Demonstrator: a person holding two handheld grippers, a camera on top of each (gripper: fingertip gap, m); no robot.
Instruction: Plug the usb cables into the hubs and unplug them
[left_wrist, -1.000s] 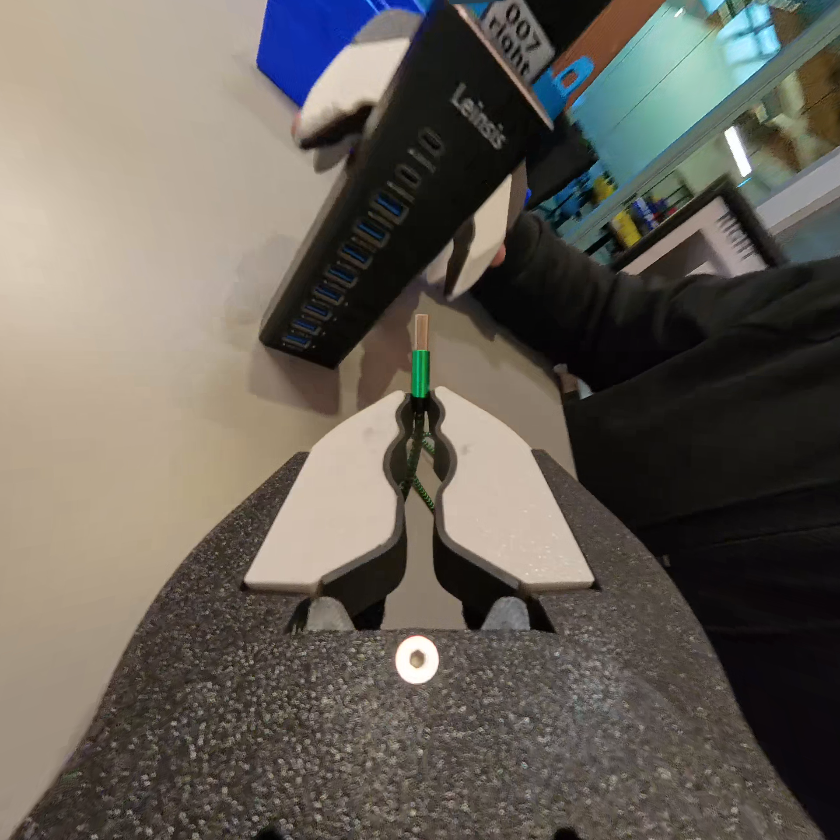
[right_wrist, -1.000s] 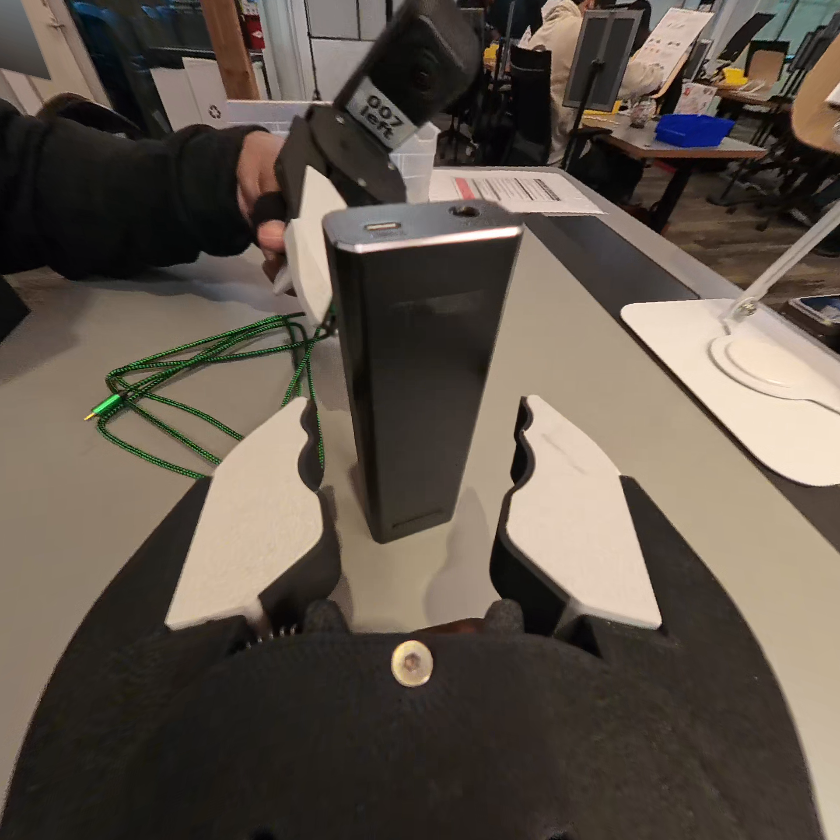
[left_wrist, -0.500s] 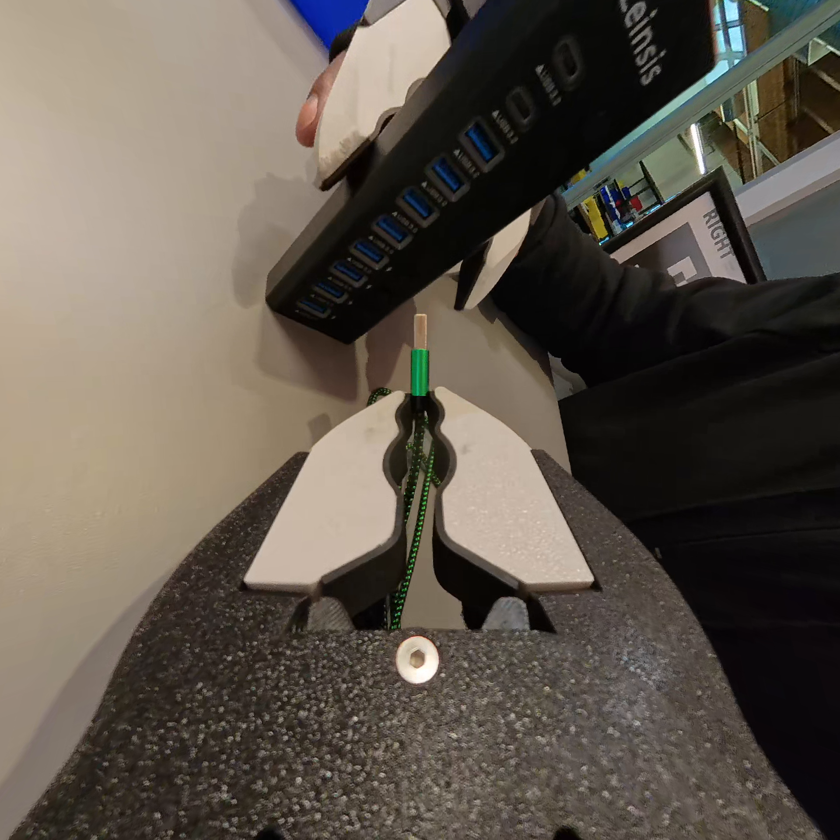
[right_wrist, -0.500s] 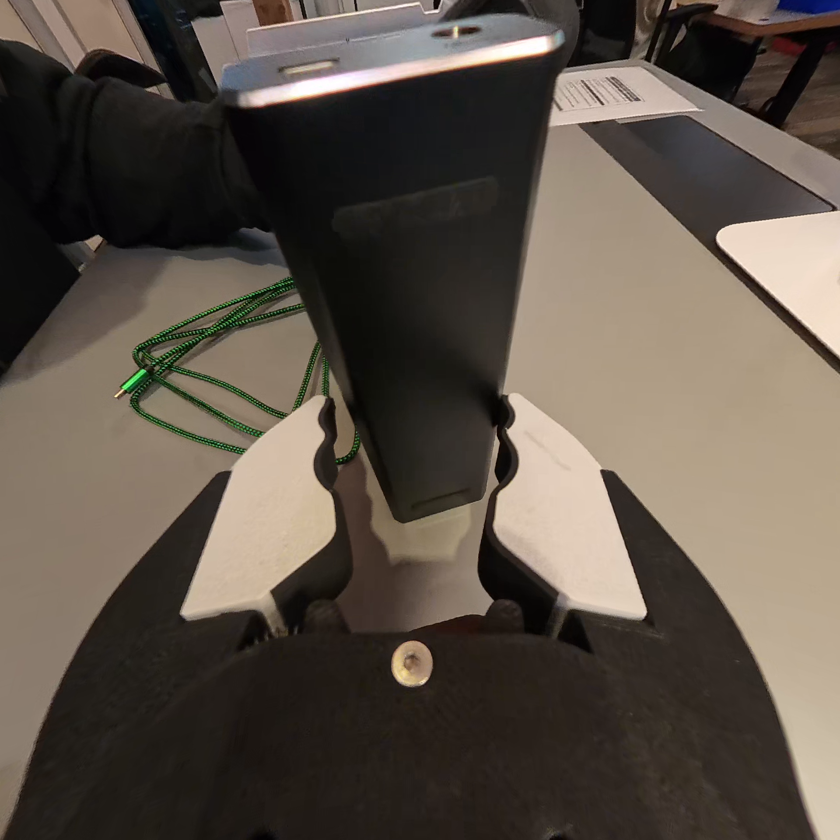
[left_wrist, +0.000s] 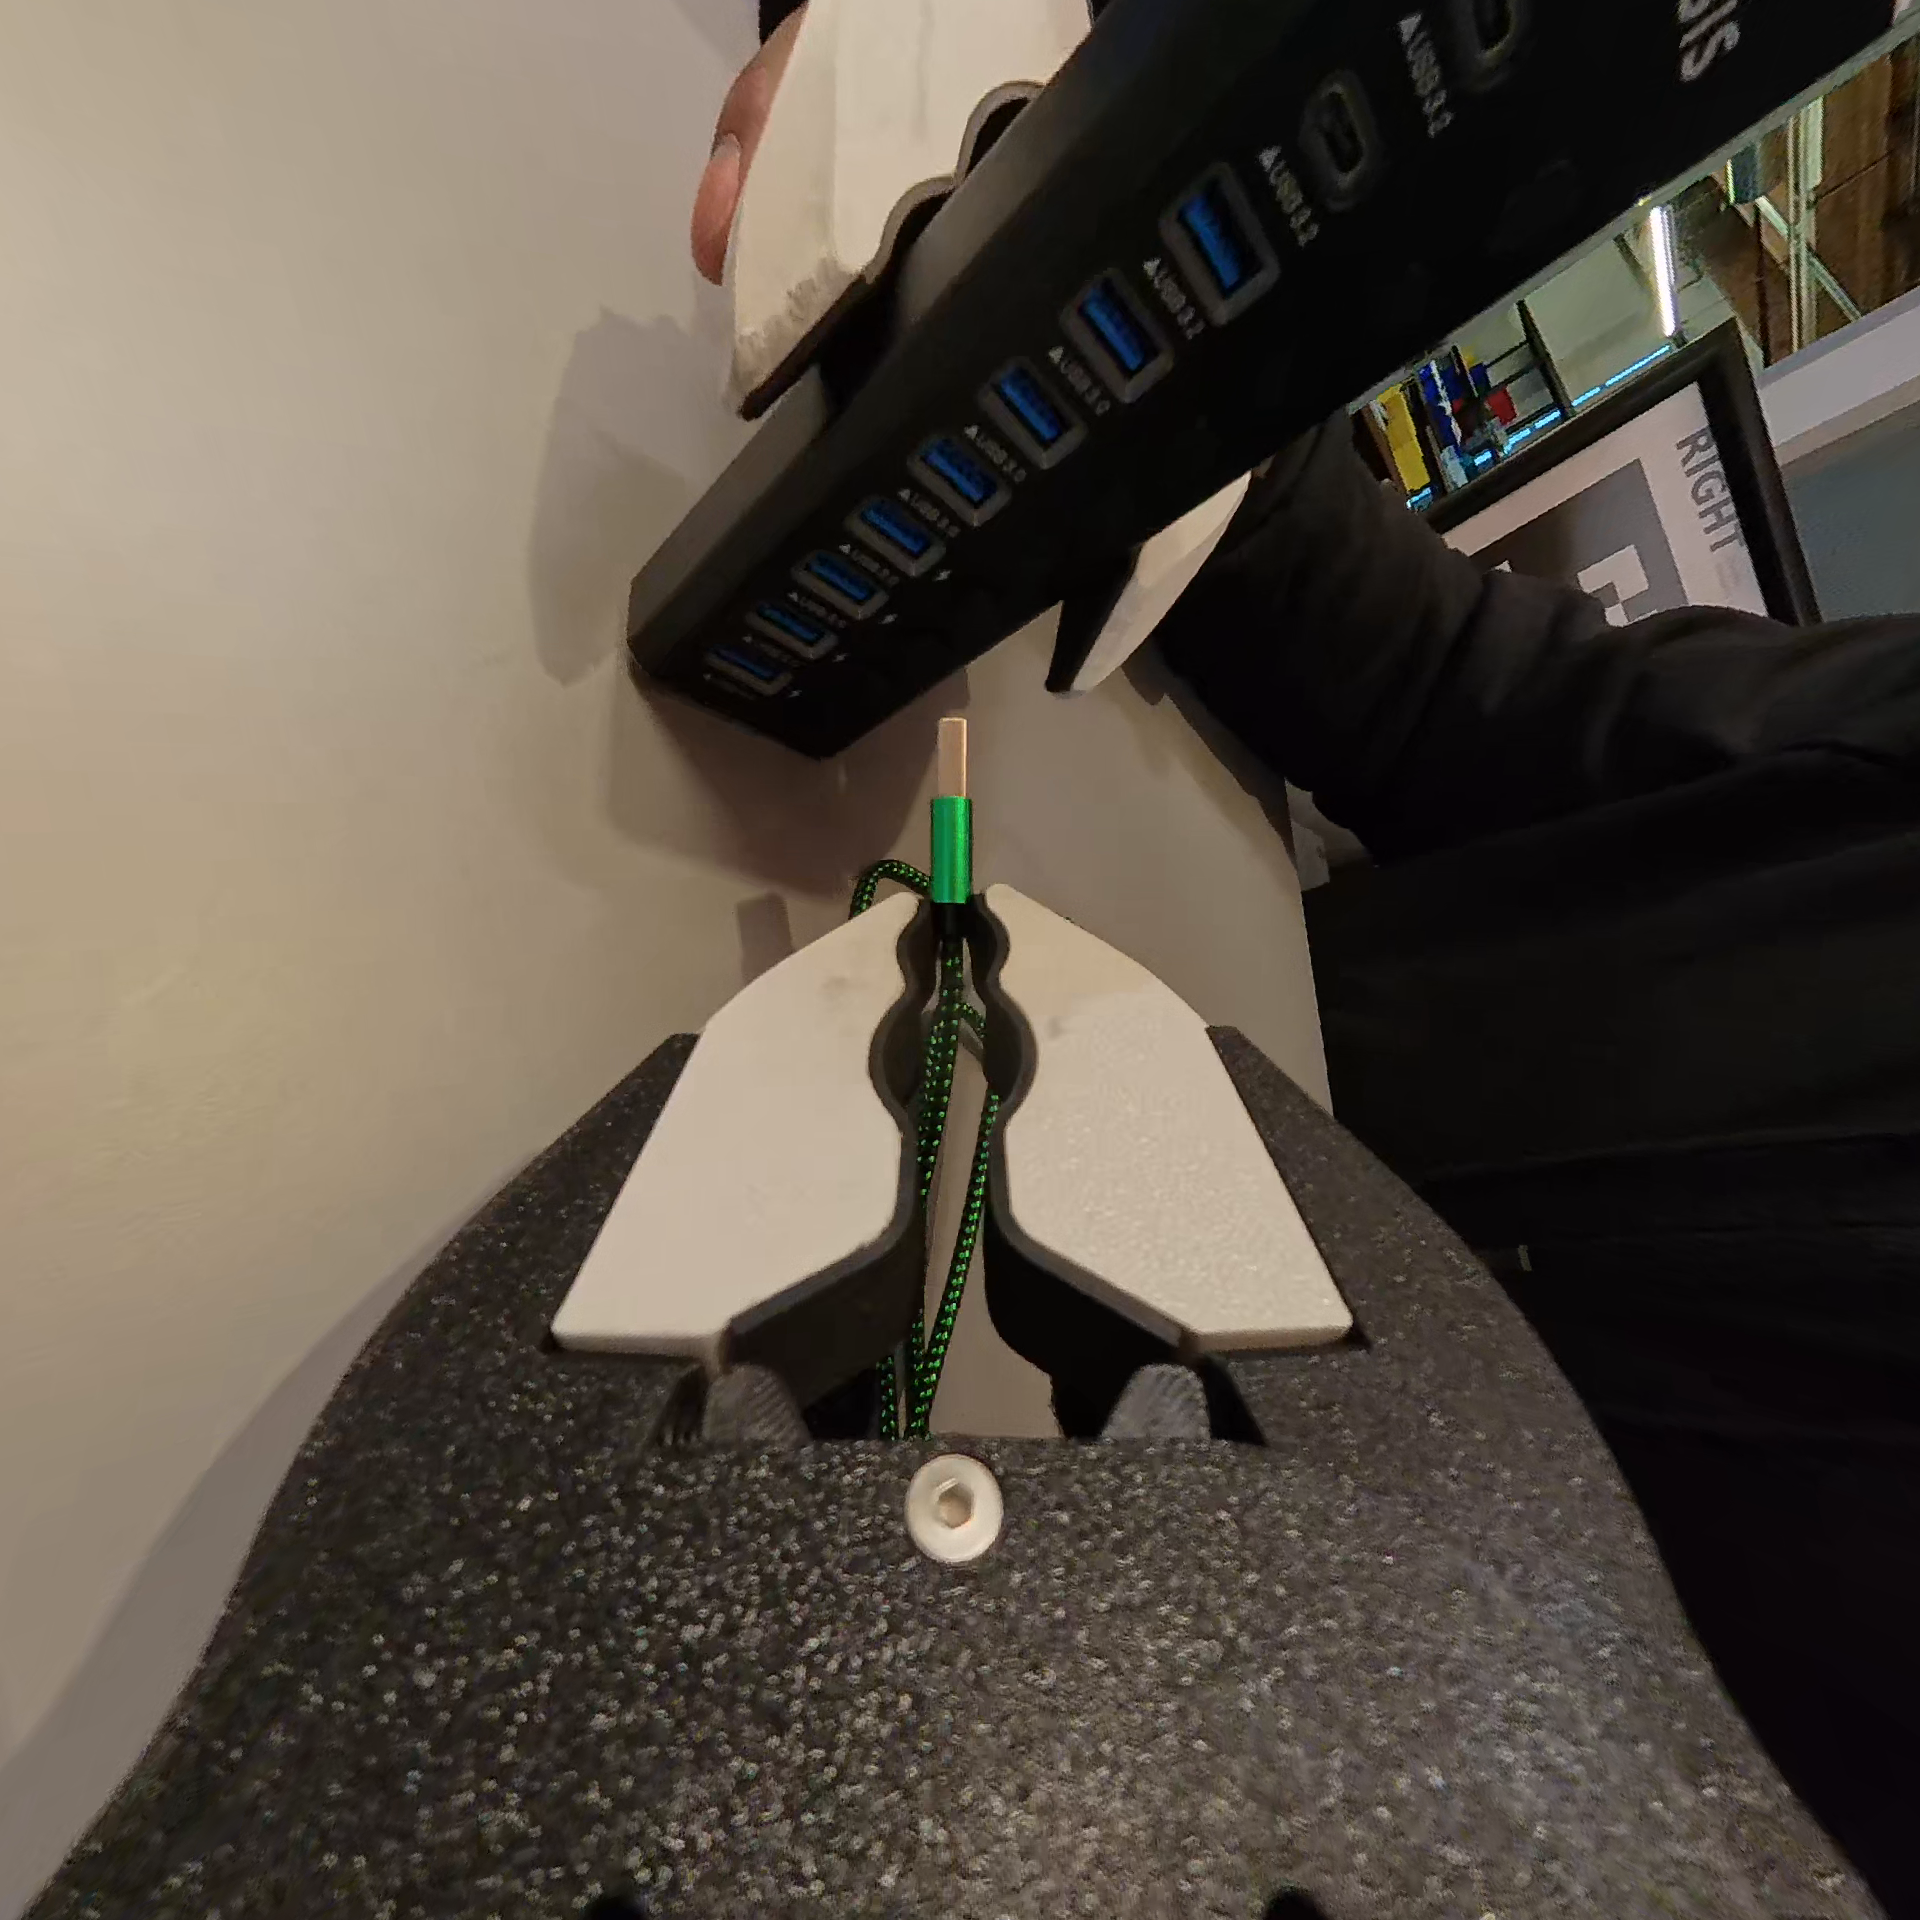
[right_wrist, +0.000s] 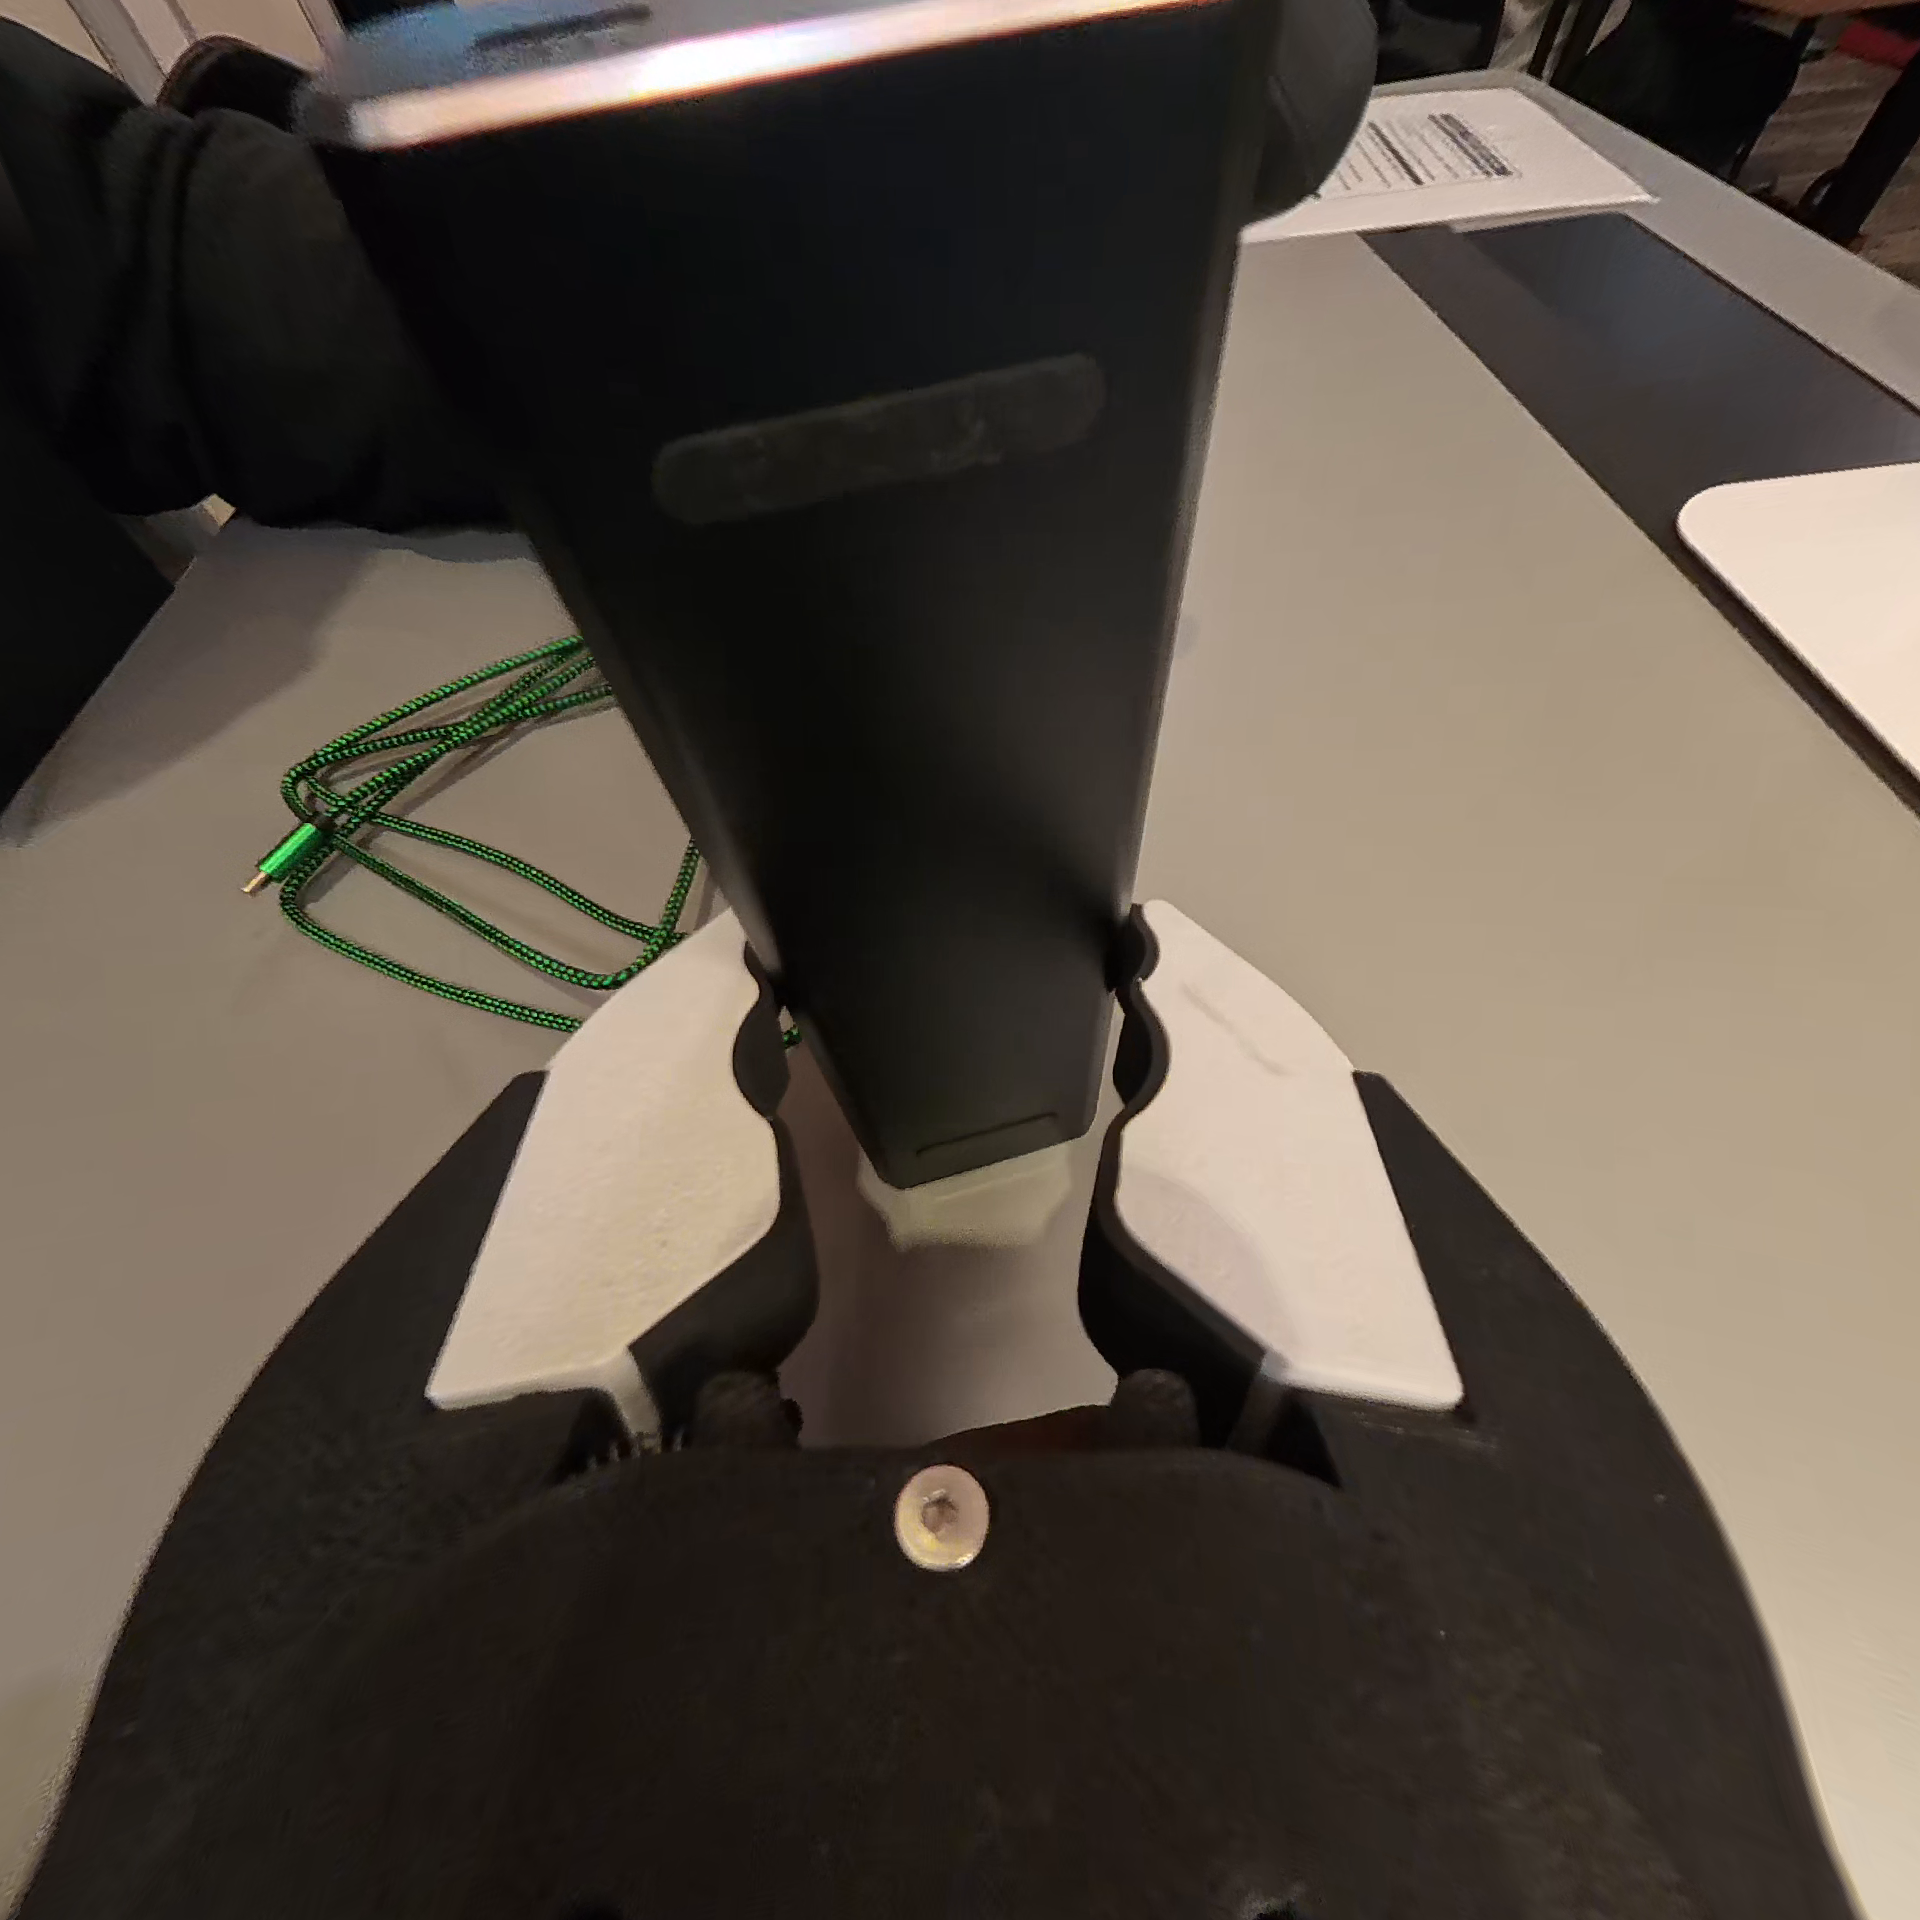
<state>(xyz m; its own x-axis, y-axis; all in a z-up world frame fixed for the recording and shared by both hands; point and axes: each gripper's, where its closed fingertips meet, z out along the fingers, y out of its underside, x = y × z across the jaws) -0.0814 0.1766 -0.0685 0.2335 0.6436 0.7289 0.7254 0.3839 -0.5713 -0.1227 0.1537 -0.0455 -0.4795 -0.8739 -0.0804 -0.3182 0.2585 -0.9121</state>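
Left gripper (left_wrist: 951, 914) clamps USB plug (left_wrist: 952, 821); right gripper (right_wrist: 940, 966) clamps hub (left_wrist: 1039, 416) ahead. Risk: plug misaligned, striking casing.

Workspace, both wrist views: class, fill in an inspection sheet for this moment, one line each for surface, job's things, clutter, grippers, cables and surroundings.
Surface: grey table, matte, bare where visible.
Job's things: black USB hub with a row of blue ports, none occupied in view; green USB plug just short of the hub, not inserted.
Clutter: printed paper sheet; white flat pad at the table's right edge.
Grippers: left gripper shut on the cable behind the plug; right gripper shut on the hub's lower end.
Cables: green braided cable loosely coiled on the table, its far connector lying free.
Surroundings: person's black sleeve; framed sign.
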